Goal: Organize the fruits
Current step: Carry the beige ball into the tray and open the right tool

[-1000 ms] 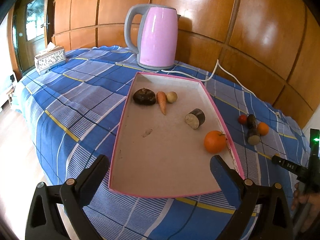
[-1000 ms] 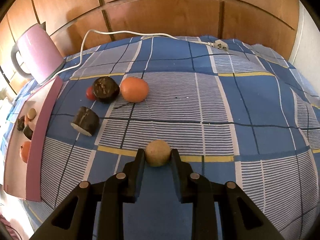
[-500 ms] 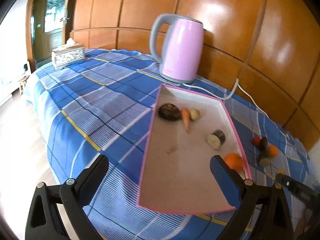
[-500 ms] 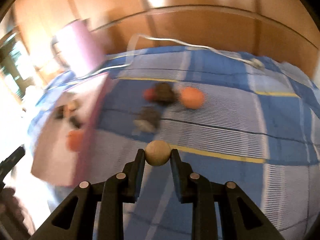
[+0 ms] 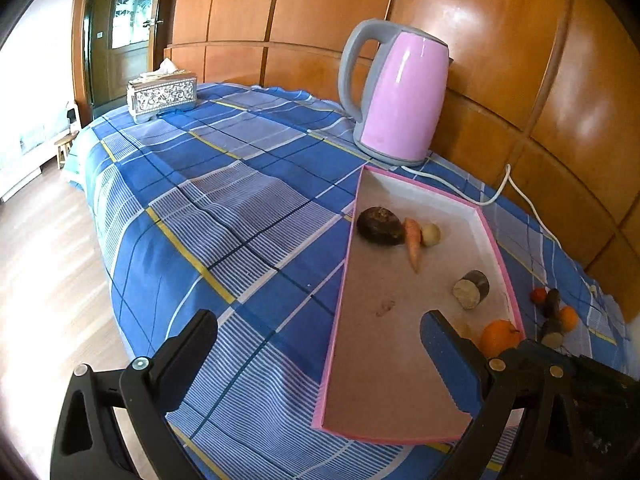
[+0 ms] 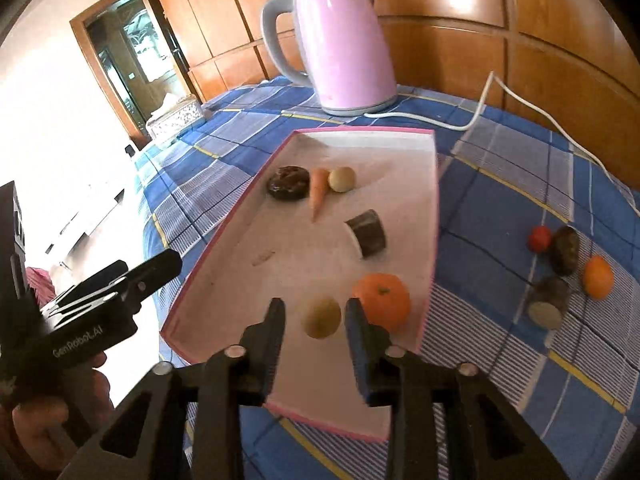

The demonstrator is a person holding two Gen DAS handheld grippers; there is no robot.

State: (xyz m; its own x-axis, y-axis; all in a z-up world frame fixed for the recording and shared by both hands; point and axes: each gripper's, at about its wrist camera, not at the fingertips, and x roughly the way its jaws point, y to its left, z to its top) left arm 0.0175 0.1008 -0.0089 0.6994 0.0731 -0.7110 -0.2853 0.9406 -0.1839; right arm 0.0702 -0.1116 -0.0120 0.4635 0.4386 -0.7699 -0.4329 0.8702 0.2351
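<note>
My right gripper [image 6: 315,307] hovers over the near end of the pink-rimmed tray [image 6: 435,184]. Its jaws are opening, and a small tan round fruit [image 6: 322,317] sits between them with a gap on each side. An orange [image 6: 382,294] lies just right of it in the tray. Farther in lie a cut dark piece [image 6: 368,232], a carrot [image 6: 318,192], another tan ball [image 6: 342,179] and a dark round fruit [image 6: 288,183]. My left gripper [image 5: 316,322] stands wide open and empty at the tray's [image 5: 340,300] near left edge.
On the checked cloth right of the tray lie a red fruit [image 6: 539,238], a dark fruit [image 6: 565,250], a small orange [image 6: 598,282] and a cut piece [image 6: 548,306]. A pink kettle [image 5: 400,96] with its white cord [image 6: 480,108] stands behind. A tissue box [image 5: 162,94] sits far left.
My right gripper swung left from the cloth to above the tray with the tan fruit, and its jaws have parted from it. The left gripper drifted left, staying open.
</note>
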